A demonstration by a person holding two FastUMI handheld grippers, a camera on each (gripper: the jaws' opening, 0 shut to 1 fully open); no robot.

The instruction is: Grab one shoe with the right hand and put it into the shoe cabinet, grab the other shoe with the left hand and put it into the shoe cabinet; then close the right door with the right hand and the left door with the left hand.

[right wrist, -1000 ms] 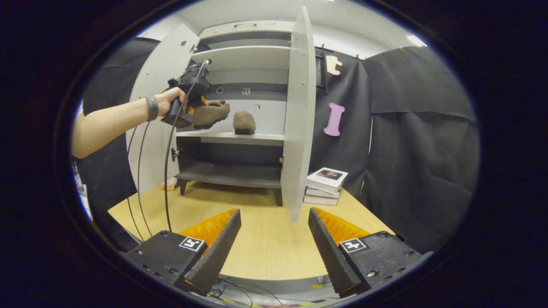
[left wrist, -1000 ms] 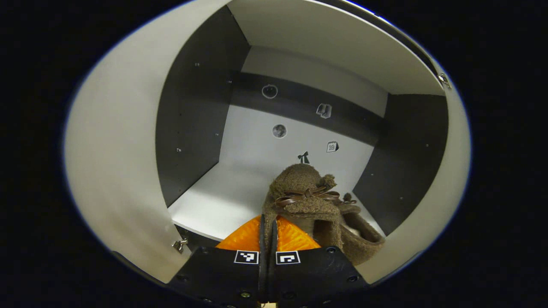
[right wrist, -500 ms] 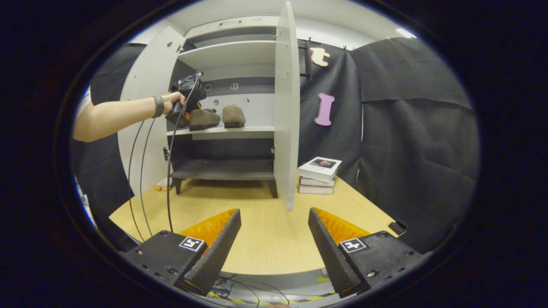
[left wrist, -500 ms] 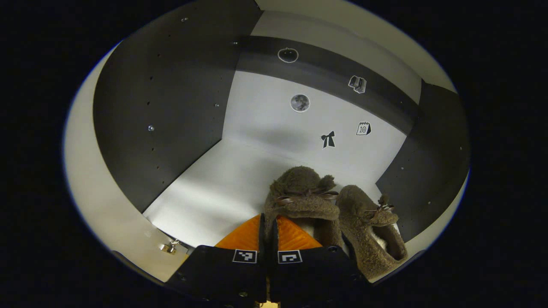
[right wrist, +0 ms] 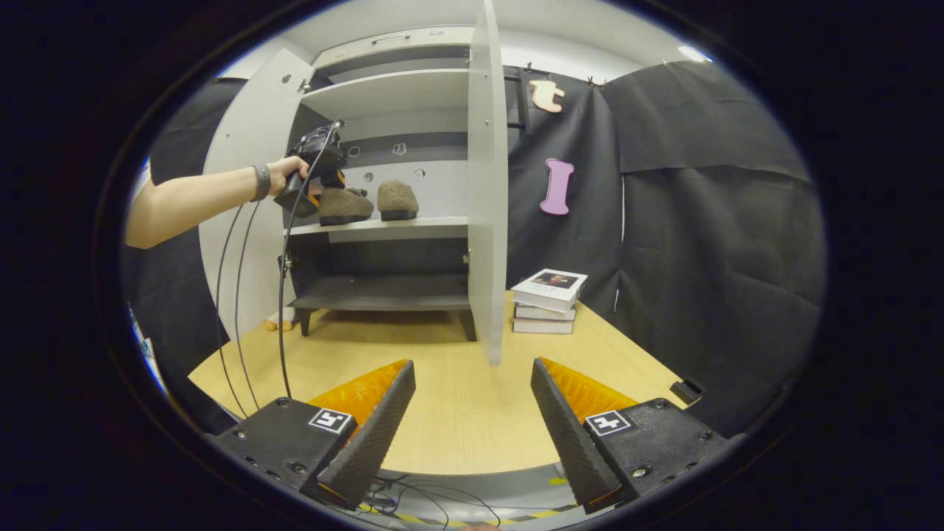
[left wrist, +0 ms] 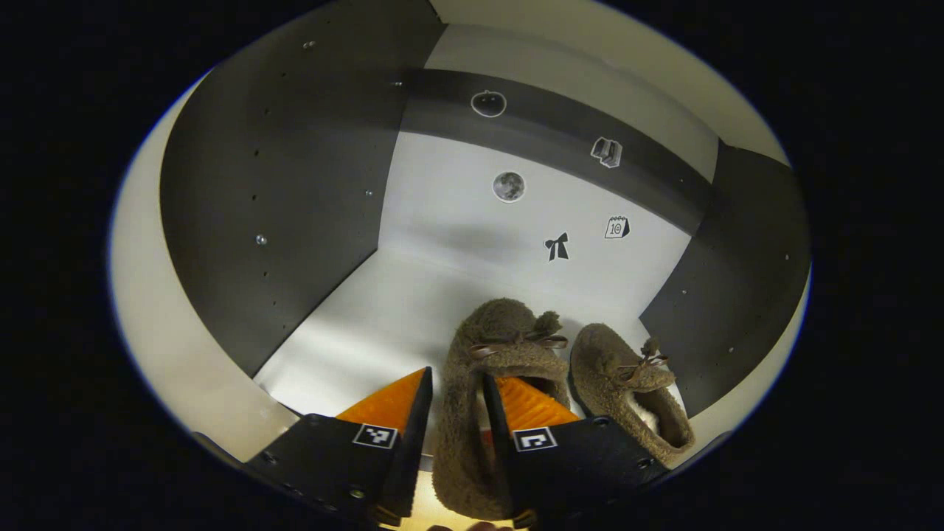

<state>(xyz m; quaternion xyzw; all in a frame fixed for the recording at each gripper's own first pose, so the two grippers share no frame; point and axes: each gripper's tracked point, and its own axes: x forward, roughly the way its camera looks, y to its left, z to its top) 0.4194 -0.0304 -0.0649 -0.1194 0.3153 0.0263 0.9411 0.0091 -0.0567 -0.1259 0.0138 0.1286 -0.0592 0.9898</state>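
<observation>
Two brown fuzzy shoes stand side by side on the cabinet's white middle shelf (left wrist: 361,324). In the left gripper view, the left gripper (left wrist: 453,402) is open, with its fingers on either side of the heel wall of the left shoe (left wrist: 509,332); the other shoe (left wrist: 627,376) sits just to its right. The right gripper view shows a hand holding that left gripper (right wrist: 313,173) at the shelf, beside the two shoes (right wrist: 343,203) (right wrist: 397,198). The right gripper (right wrist: 472,413) hangs open over the wooden table (right wrist: 457,398), holding nothing.
Both cabinet doors stand open: the right door (right wrist: 487,184) edge-on towards me, the left door (right wrist: 236,184) swung out behind the person's arm. A stack of books (right wrist: 549,299) lies right of the cabinet. Cables (right wrist: 284,295) hang from the left gripper.
The left gripper carried the shoe into the cabinet, set it on the shelf beside the other one, and its fingers have now opened. The right gripper stayed open, drifting slightly.
</observation>
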